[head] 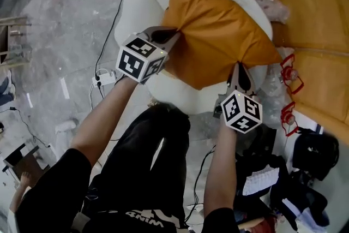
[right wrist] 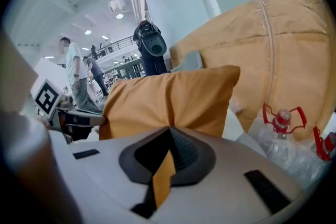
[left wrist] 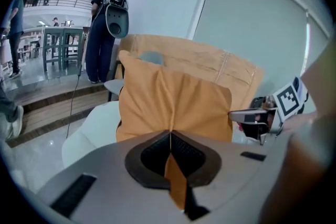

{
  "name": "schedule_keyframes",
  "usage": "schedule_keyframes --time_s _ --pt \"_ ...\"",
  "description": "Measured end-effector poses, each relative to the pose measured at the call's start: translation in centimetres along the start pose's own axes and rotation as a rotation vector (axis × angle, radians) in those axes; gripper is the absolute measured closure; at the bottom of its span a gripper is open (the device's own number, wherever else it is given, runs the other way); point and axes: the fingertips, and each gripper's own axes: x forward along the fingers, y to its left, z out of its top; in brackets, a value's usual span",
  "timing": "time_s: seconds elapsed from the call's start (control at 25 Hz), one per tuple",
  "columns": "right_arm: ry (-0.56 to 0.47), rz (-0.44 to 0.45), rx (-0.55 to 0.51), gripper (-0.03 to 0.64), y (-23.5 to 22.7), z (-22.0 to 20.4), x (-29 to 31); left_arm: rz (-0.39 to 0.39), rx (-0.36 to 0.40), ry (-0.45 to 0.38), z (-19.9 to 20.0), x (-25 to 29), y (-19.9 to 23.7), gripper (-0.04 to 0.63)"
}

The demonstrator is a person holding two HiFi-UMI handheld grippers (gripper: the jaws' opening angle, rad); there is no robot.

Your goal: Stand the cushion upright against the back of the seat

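Note:
An orange cushion (head: 218, 24) is held up over the white seat (head: 136, 3), its top edge toward the seat's back. My left gripper (head: 175, 35) is shut on the cushion's left edge, with orange fabric (left wrist: 173, 176) pinched between the jaws. At the lower right corner my right gripper (head: 240, 67) is shut on the cushion too, fabric (right wrist: 163, 176) showing between its pads. In the left gripper view the cushion (left wrist: 173, 105) stands nearly upright ahead, and the right gripper (left wrist: 262, 118) shows at its right edge. The right gripper view has the cushion (right wrist: 173, 99) tilted, with the left gripper (right wrist: 68, 118) at its left.
A large tan wrapped bundle (head: 322, 19) lies right of the seat, with plastic water bottles with red handles (head: 289, 76) beside it. Cables and a power strip (head: 106, 78) lie on the grey floor at left. Dark bags and clutter (head: 289, 172) sit at lower right. People stand in the background (right wrist: 79, 81).

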Motion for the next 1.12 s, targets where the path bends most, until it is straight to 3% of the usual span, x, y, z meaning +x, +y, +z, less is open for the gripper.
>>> schedule_keyframes --time_s 0.28,0.44,0.92,1.12 --pt "-0.1 -0.001 -0.032 0.592 -1.7 8.1 4.2 0.013 0.027 -0.1 7.7 3.2 2.4 0.585" --pt "-0.136 0.009 -0.062 0.592 -2.2 10.9 6.0 0.03 0.007 -0.145 10.0 4.5 3.5 0.584" --pt "-0.155 0.019 -0.021 0.592 -3.5 9.5 8.9 0.049 -0.035 -0.152 9.2 8.5 5.6 0.584" --pt "-0.078 -0.002 -0.063 0.592 -3.9 5.9 9.6 0.054 -0.039 -0.093 6.4 9.7 6.0 0.584"
